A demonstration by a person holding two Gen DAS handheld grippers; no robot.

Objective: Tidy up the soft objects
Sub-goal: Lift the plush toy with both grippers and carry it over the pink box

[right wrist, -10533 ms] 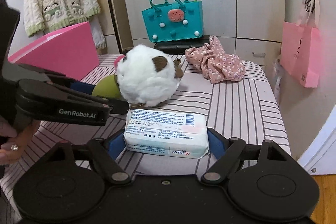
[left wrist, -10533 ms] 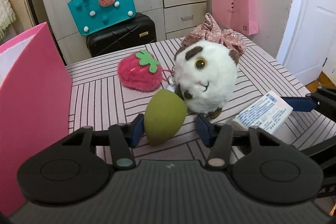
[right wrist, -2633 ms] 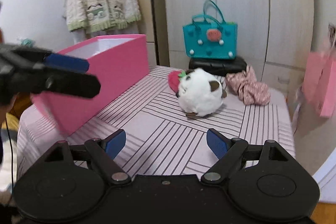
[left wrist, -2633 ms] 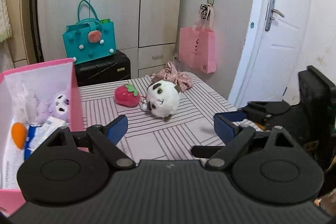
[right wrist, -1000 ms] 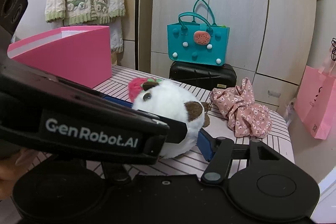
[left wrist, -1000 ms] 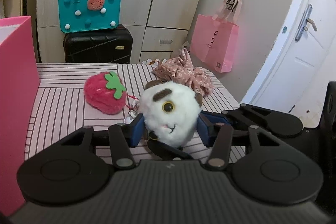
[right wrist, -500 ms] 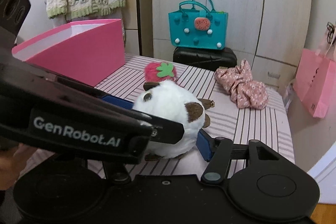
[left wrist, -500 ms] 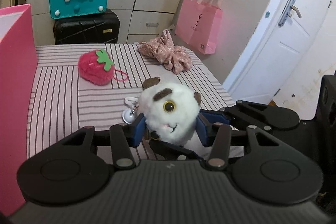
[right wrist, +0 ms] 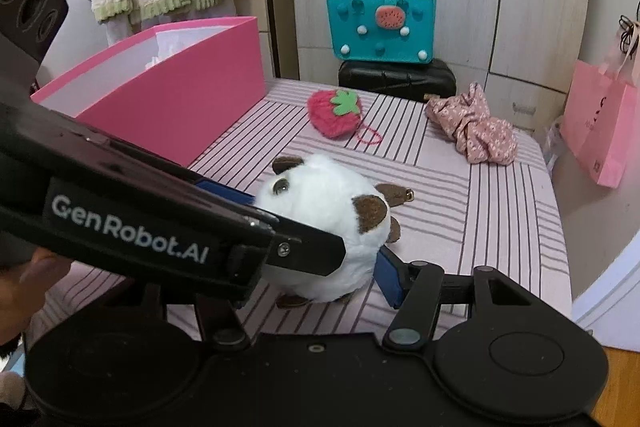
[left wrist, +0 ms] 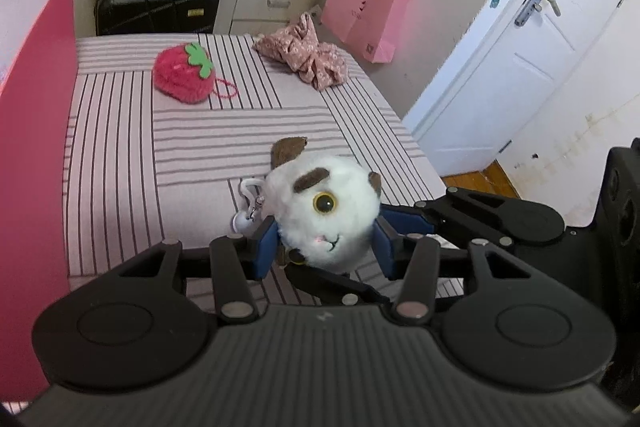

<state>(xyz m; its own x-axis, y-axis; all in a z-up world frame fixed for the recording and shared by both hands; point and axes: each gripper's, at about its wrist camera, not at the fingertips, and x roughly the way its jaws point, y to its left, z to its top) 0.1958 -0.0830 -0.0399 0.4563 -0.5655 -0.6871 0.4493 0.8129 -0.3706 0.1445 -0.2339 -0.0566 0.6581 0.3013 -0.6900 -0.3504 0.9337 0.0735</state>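
Left wrist view: left gripper (left wrist: 325, 245) clamped on the white plush toy (left wrist: 325, 215), blue pads pressed into its fur on either side, round head bulging up between them. One yellow eye facing the camera, brown patches on top, a brown ear tip sticking up behind. White keychain clip (left wrist: 248, 207) dangling at the toy's left; lower body hidden behind the black gripper frame. Right gripper (left wrist: 384, 227) reaching in from the right edge, one blue pad against the toy's flank, the other finger lost behind the fur. Farther back on the striped table (left wrist: 120, 155): strawberry plush (left wrist: 182, 75) with its pink loop, floral cloth (left wrist: 308, 57) near the far edge. Pink box (left wrist: 32, 115) cut off at the left, contents out of sight.

Right wrist view: left gripper's black arm crossing the foreground, covering the right gripper's left finger entirely. Right finger's blue pad (right wrist: 388, 277) pressed against the toy's (right wrist: 320, 227) lower side, so apparently gripping it too. Toy's underside and feet only partly visible, contact with the table hard to judge. Part of a hand (right wrist: 36, 267) at the left edge, blurred. Pink box (right wrist: 168, 95) well left of the toy, open top, something white inside, unreadable.
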